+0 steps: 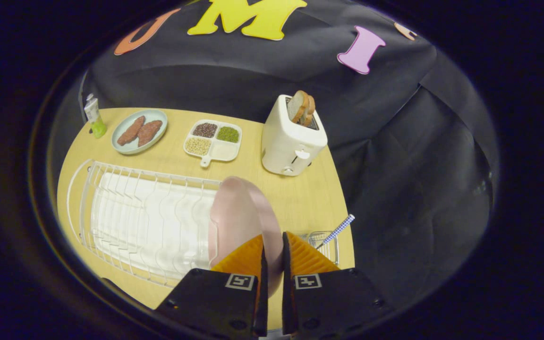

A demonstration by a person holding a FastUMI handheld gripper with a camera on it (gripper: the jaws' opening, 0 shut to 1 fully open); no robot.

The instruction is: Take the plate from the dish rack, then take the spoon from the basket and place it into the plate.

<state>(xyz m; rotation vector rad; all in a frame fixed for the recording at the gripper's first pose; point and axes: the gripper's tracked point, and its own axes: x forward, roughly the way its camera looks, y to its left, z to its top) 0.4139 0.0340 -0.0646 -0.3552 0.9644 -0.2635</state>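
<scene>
Pink plate (239, 212) stands on edge at the white dish rack's (125, 212) end, its rim pinched by the hand-held gripper (272, 250); the spoon (337, 230) leans in its basket (325, 242) alongside.

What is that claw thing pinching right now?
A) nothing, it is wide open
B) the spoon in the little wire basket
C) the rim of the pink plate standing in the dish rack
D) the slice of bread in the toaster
C: the claw has both fingers closed on the rim of the pink plate, which stands upright at the end of the white dish rack.
</scene>
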